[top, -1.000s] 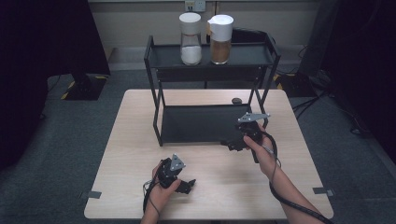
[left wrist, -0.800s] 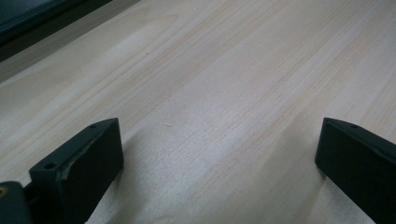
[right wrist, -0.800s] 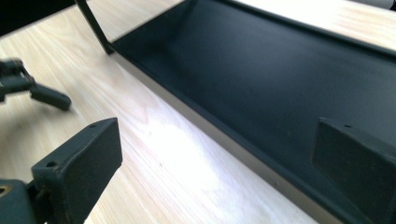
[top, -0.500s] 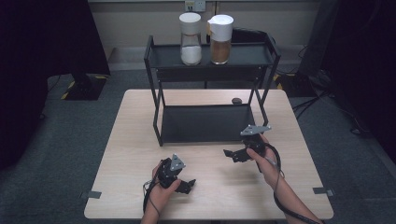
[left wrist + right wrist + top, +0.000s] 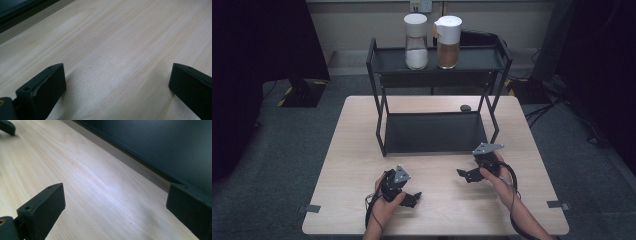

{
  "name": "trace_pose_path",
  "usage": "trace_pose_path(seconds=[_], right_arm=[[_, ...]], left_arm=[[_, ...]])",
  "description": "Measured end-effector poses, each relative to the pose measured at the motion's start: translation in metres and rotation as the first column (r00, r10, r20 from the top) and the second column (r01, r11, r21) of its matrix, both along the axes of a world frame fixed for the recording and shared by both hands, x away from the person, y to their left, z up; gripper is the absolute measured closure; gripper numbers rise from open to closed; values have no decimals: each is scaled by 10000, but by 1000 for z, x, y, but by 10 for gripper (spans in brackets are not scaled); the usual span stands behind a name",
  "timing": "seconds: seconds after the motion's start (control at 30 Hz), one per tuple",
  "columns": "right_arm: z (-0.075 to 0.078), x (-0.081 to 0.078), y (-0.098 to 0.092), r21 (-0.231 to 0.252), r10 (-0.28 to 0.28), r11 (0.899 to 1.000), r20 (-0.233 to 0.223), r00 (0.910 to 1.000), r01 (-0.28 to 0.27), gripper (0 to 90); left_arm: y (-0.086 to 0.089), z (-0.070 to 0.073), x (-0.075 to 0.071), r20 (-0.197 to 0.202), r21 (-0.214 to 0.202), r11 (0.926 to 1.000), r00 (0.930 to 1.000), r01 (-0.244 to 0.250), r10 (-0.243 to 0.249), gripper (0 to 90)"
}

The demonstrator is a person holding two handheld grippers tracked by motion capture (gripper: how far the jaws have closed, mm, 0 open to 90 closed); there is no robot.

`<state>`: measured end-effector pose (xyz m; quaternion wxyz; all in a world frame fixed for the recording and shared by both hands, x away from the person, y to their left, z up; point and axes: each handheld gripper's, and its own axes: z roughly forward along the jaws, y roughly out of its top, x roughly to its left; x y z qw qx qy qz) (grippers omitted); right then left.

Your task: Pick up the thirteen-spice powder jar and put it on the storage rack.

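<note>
A black two-tier metal rack [image 5: 437, 131] stands at the back middle of the light wooden table [image 5: 357, 150]. On its top shelf stand a white-lidded jar of white powder [image 5: 416, 42] and a white-lidded jar of brown powder [image 5: 448, 42]. My left gripper [image 5: 411, 198] rests low near the table's front edge, open, with bare wood between its jaws [image 5: 115, 82]. My right gripper [image 5: 467, 175] hovers in front of the rack's lower shelf, open and holding nothing [image 5: 112, 205]. The rack's dark lower shelf [image 5: 160, 147] lies just beyond its jaws.
A small dark round object [image 5: 465, 107] lies on the table behind the rack. Black cables trail from both grippers toward the front edge. Grey carpet surrounds the table, and a dark stand base [image 5: 302, 92] sits at the left.
My right gripper has drawn back from the rack's lower shelf toward the front of the table and sunk lower. The left gripper has stayed put.
</note>
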<state>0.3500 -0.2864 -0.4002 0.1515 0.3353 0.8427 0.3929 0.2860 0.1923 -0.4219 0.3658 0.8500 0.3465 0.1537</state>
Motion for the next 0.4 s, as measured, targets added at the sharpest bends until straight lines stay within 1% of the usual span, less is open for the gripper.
trace_pose_path(seconds=[0.1,0.2,0.3,0.4], right_arm=[[-1,-2,1,-293,51,9996,30,10000,-50,11],[-4,-3,1,-414,4,9991,-11,10000,-4,11],[-5,-5,2,-707,6,9975,92,10000,1,11],[-7,-5,2,-814,8,9967,7,10000,-8,11]], left_arm=[[0,0,0,0,-3,10000,10000,-2,2,3],[0,0,0,-1,-5,10000,10000,-4,4,4],[0,0,0,-2,-4,10000,10000,-1,1,3],[0,0,0,-2,-5,10000,10000,-4,4,3]])
